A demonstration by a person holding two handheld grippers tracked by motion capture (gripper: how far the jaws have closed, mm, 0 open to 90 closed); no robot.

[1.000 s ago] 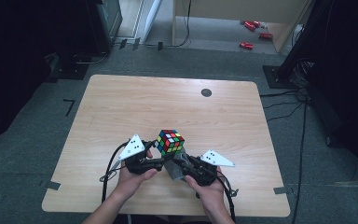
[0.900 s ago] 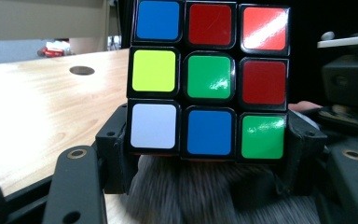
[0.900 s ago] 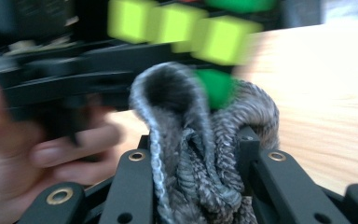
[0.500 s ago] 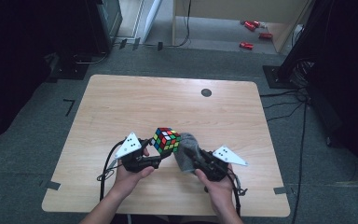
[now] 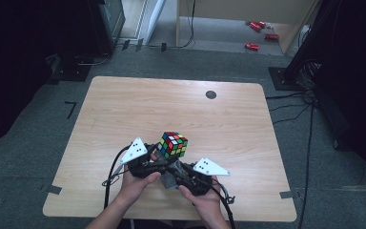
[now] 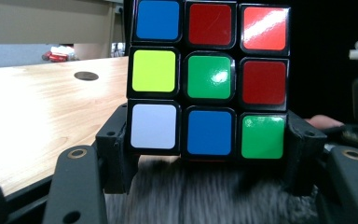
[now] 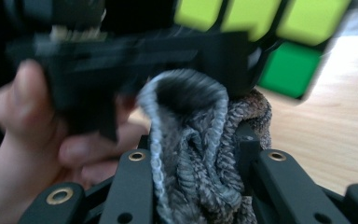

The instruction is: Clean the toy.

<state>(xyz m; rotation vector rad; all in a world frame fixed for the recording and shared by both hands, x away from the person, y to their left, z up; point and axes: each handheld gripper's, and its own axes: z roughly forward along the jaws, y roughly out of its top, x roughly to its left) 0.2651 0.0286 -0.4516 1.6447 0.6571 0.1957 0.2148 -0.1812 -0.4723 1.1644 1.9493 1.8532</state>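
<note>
multicoloured puzzle cube (image 5: pixel 173 144) sits clamped between the jaws of the left gripper (image 5: pixel 158 153), lifted over the wooden table (image 5: pixel 124 109) near the middle of its near edge; grey fuzzy cloth (image 7: pixel 200 154) is pinched tight in the right gripper (image 5: pixel 171 175), bunched just under the cube and touching its underside; both hands meet close together there.

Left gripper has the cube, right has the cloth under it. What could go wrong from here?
1. The left gripper clamps the cube only at its bottom row, so a push from the grey cloth could tip or twist it loose.
2. The cloth, bunched in the right gripper, might snag on the left gripper's jaws.
3. If it slips, the cube drops onto the table.
</note>
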